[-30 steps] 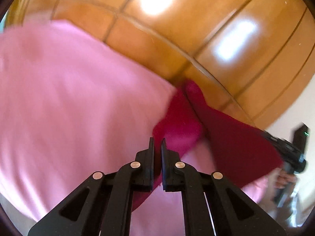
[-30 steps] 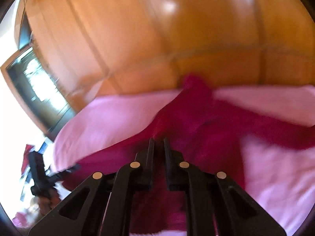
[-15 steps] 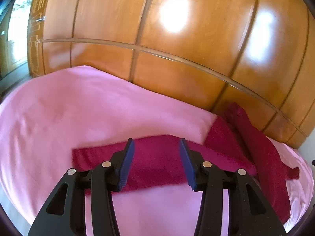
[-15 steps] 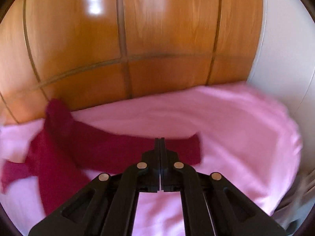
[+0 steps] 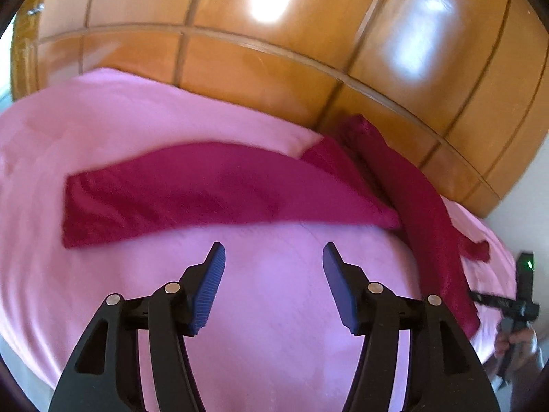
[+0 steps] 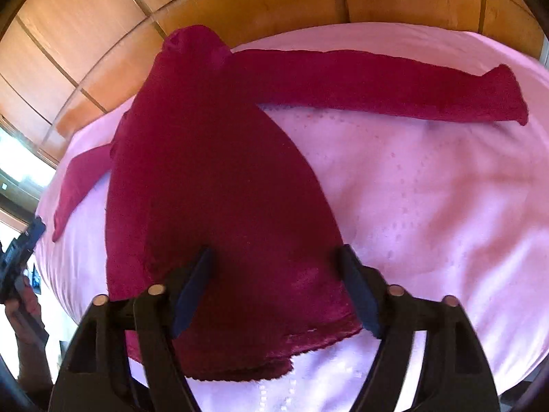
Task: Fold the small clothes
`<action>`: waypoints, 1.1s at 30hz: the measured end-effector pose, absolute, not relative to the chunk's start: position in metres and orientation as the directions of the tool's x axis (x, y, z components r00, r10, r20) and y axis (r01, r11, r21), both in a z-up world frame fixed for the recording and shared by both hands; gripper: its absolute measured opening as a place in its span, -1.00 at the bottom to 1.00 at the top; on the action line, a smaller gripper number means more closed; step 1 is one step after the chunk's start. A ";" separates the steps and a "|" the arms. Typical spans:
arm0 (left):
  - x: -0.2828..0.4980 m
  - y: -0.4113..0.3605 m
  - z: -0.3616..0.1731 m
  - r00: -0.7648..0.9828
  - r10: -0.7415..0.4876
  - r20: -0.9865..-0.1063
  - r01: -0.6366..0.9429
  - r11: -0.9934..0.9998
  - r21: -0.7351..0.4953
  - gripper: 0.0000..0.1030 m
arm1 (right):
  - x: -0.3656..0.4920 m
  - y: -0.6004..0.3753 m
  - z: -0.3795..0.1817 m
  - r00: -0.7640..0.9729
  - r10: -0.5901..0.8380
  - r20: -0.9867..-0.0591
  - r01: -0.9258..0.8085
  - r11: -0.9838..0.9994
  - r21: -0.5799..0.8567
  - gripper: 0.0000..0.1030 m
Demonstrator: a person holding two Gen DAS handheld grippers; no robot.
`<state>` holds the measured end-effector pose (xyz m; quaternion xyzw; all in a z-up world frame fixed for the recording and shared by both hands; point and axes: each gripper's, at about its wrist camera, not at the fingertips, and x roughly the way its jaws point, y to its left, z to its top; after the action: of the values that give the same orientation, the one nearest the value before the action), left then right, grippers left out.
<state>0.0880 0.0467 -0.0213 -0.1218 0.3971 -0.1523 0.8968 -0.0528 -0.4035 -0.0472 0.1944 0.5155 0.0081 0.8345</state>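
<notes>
A dark red sweater (image 6: pixel 219 178) lies flat on the pink sheet (image 6: pixel 429 206). One sleeve (image 6: pixel 394 82) stretches out to the right and the other sleeve (image 6: pixel 79 178) points to the lower left. My right gripper (image 6: pixel 275 250) hovers low over the body just above the hem; its jaws are opening with the fabric beneath them and the pads not pressing. In the left wrist view the long sleeve (image 5: pixel 206 189) lies across the sheet. My left gripper (image 5: pixel 273 247) is just short of it over bare sheet (image 5: pixel 274 326), jaws opening with nothing between them.
A glossy wooden panelled wall (image 5: pixel 308 34) rises right behind the sheet. The other gripper (image 5: pixel 521 295), held in a hand, shows at the right edge of the left wrist view, and likewise at the left edge (image 6: pixel 20 250) of the right wrist view.
A second ago both grippers were shut with the sweater bunched and lifted. Now it lies spread out, both grippers have opened, the left has backed off the sleeve, and the right has dropped over the hem.
</notes>
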 end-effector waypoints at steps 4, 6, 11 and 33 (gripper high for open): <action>0.082 0.029 -0.037 0.534 -0.505 -0.678 0.268 0.862 -0.431 0.13 | -0.058 -0.393 0.003 0.558 0.148 -0.817 0.106 0.963 0.247 -0.90; 0.077 0.011 -0.047 0.457 -0.579 -0.675 0.325 0.815 -0.479 0.13 | -0.060 -0.396 0.038 0.630 0.083 -0.772 0.111 0.975 0.195 -0.91; 0.059 -0.050 -0.062 0.307 -0.653 -0.693 0.481 0.734 -0.479 0.13 | -0.060 -0.420 0.105 0.700 -0.391 -0.597 0.328 0.919 -0.217 -0.91; 0.112 -0.234 -0.099 0.052 -0.771 -0.635 0.319 0.616 -0.721 -0.80 | -0.029 -0.504 0.067 0.539 -0.578 -0.613 0.469 0.810 -0.352 -0.91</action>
<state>0.1117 -0.2340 -0.0989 -0.1993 0.5671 -0.3905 0.6973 -0.0290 -0.5039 0.0672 -0.0727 0.3755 -0.2993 0.8742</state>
